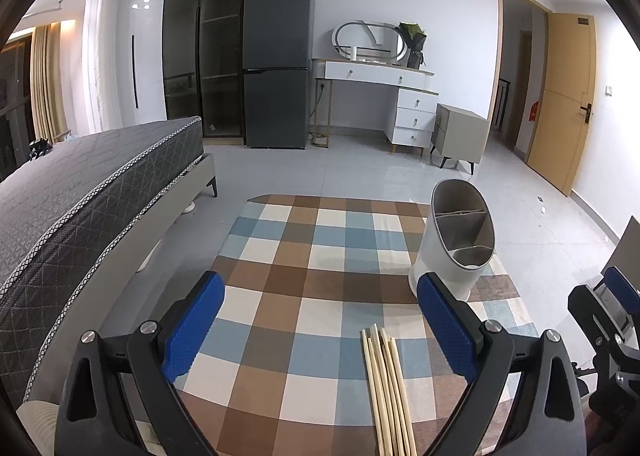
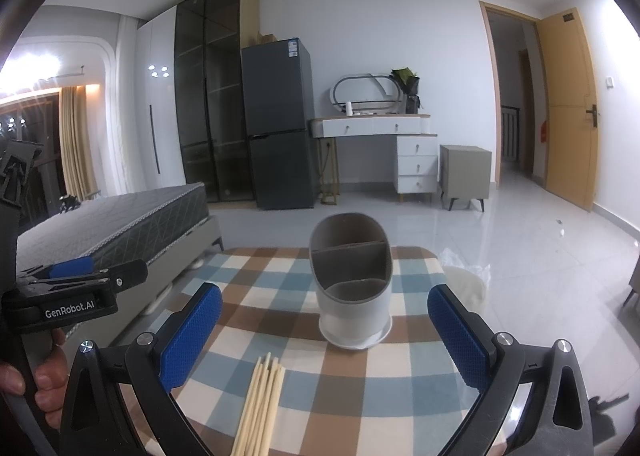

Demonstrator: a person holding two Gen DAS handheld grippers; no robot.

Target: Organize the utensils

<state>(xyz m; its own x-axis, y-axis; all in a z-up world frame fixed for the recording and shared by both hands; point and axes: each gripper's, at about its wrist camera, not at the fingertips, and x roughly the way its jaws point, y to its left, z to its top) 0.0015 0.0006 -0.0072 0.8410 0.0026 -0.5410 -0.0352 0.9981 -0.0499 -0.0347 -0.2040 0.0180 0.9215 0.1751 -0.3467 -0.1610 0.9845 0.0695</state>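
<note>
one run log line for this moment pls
left gripper: open, empty | right gripper: open, empty | pale wooden chopsticks bundle: flat on checked tablecloth | white-grey divided utensil holder: upright, empty

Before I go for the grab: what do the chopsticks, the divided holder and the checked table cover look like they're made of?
Chopsticks: probably bamboo or light wood, pale tan and matte, unpainted.
Holder: likely plastic, with a smooth white shell, grey matte lining and moulded dividers; ceramic can't be ruled out.
Table cover: looks like soft woven fabric, matte checks with slight wrinkles near the edge.
</note>
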